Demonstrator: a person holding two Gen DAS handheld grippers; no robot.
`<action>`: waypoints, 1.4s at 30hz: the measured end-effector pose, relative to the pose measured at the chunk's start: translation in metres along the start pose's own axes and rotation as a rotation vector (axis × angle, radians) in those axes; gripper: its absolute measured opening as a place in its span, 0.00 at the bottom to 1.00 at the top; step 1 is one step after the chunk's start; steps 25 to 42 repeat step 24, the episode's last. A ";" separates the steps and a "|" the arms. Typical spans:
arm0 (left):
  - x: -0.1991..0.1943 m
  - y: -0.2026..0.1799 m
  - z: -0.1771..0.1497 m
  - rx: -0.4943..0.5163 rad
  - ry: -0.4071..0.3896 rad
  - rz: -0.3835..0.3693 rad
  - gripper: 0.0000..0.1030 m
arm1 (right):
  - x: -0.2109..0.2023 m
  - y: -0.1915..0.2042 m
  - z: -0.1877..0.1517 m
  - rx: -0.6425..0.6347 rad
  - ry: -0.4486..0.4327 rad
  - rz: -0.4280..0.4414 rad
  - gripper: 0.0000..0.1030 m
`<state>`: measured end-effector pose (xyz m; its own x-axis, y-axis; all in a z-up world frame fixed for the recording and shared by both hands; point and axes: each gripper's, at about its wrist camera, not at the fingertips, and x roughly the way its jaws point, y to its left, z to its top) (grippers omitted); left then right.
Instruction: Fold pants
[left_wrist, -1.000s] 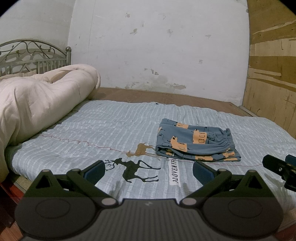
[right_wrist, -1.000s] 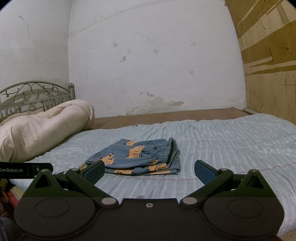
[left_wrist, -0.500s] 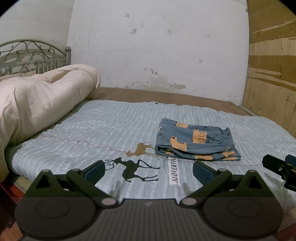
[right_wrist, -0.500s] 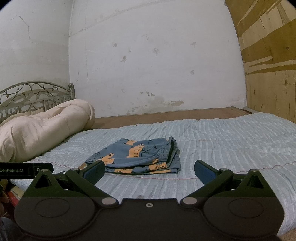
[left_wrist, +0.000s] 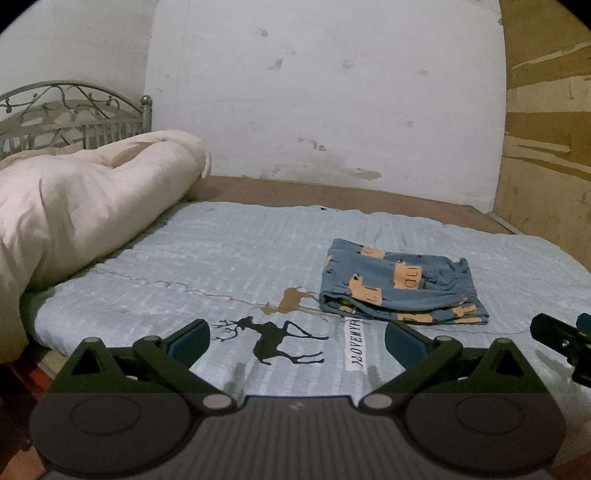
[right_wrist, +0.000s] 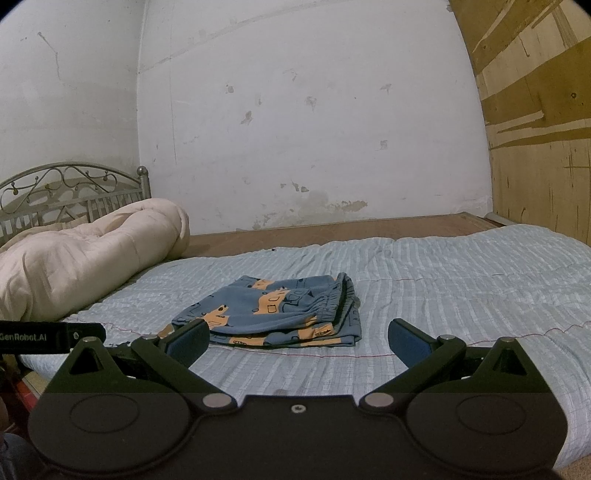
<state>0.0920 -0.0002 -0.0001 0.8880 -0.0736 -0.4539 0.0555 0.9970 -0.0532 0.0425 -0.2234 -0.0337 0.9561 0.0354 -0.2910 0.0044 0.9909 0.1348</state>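
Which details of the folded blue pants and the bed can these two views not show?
- Folded blue pants with orange print: inner layers hidden under the top layer, both views.
- Grey metal headboard: lower part behind the rolled cream quilt.
- White label on the pale blue bedspread: lettering too small, left wrist view.

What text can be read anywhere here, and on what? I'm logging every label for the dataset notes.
"GenRobot.AI": white print on the left hand-held gripper's black side bar, seen at the left edge of the right wrist view.
"I LOVE MY A...": black letters on a white strip printed on the bedspread, running sideways; its far end is hidden under the pants.
Pants' orange prints: pictures, with no readable lettering.
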 end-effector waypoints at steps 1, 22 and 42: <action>0.000 0.000 0.000 -0.002 0.002 0.002 0.99 | 0.000 0.000 0.000 0.000 0.000 0.000 0.99; -0.001 0.003 -0.001 -0.004 0.002 0.010 0.99 | -0.003 0.002 -0.003 0.001 0.003 0.003 0.99; -0.001 0.003 -0.001 -0.004 0.001 0.011 0.99 | -0.003 0.003 -0.003 0.001 0.002 0.003 0.99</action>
